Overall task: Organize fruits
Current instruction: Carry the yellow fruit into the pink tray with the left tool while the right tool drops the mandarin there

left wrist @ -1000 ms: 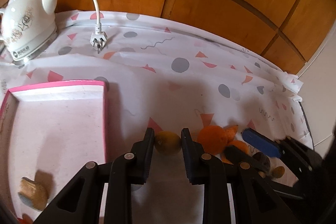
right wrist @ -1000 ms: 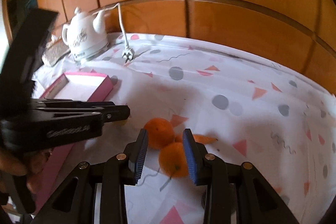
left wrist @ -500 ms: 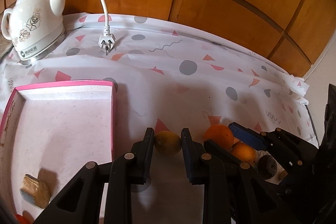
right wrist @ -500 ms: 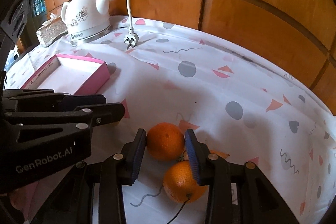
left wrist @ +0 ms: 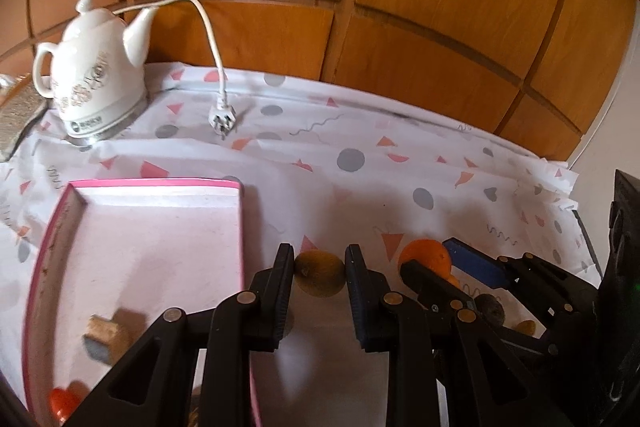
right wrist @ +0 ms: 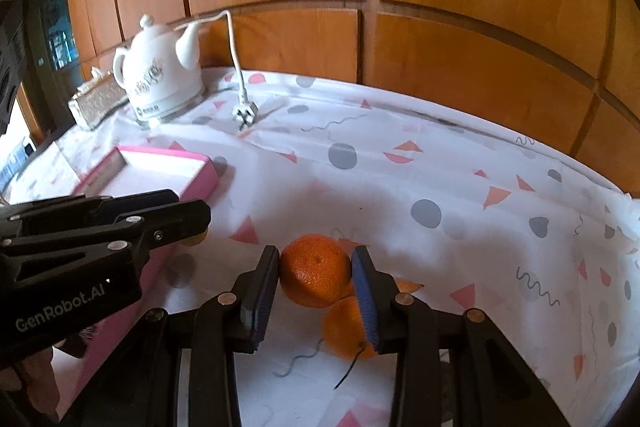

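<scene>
White "GenRobot.AI" lettering on the black left gripper (right wrist: 191, 227) body at lower left of the right wrist view, round dark logo on the white kettle (left wrist: 90, 75) base, wording too small to read

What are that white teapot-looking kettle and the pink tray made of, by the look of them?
The kettle looks like glazed ceramic: glossy white with a printed floral band, though enamelled metal can't be ruled out. The pink tray looks like cardboard or paperboard: thin, straight walls, sharp corners and a matte, slightly scuffed whitish floor.
</scene>
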### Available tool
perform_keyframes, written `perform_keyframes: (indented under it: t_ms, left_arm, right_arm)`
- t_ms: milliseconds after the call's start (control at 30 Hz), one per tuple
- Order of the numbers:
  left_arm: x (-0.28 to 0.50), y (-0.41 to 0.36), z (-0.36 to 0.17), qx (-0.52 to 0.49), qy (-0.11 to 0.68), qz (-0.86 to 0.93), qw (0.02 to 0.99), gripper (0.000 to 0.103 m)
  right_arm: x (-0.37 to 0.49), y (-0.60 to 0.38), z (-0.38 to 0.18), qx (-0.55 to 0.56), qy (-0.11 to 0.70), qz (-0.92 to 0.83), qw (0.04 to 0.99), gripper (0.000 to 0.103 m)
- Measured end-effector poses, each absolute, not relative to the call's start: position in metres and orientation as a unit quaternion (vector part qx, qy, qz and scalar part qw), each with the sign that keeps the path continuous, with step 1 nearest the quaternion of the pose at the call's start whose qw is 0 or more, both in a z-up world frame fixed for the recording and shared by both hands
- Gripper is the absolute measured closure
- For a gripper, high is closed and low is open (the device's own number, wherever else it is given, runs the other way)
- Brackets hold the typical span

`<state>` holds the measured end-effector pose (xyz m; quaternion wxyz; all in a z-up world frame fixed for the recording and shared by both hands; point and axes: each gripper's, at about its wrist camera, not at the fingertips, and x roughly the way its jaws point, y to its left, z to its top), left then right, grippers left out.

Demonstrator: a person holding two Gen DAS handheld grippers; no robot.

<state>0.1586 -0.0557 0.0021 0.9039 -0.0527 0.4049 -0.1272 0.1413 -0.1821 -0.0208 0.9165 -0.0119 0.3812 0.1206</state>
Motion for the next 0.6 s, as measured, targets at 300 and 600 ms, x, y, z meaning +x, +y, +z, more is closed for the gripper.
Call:
perform_keyframes:
  t_ms: [300,600]
  left_arm:
    - [0.12,-0.026,0.024,-0.058,0.375,-0.111,0.919,0.077]
    - [0.085,0.007,0.027,-0.075,0.366,-0.09,0.923,0.077]
  right_arm:
    - [0.114,-0.164,-0.006,0.02,0.371,0.141,0.917,0.066]
    - [0.088,-0.136,-0.001,0.028,0.371,0.166,0.913,0.066]
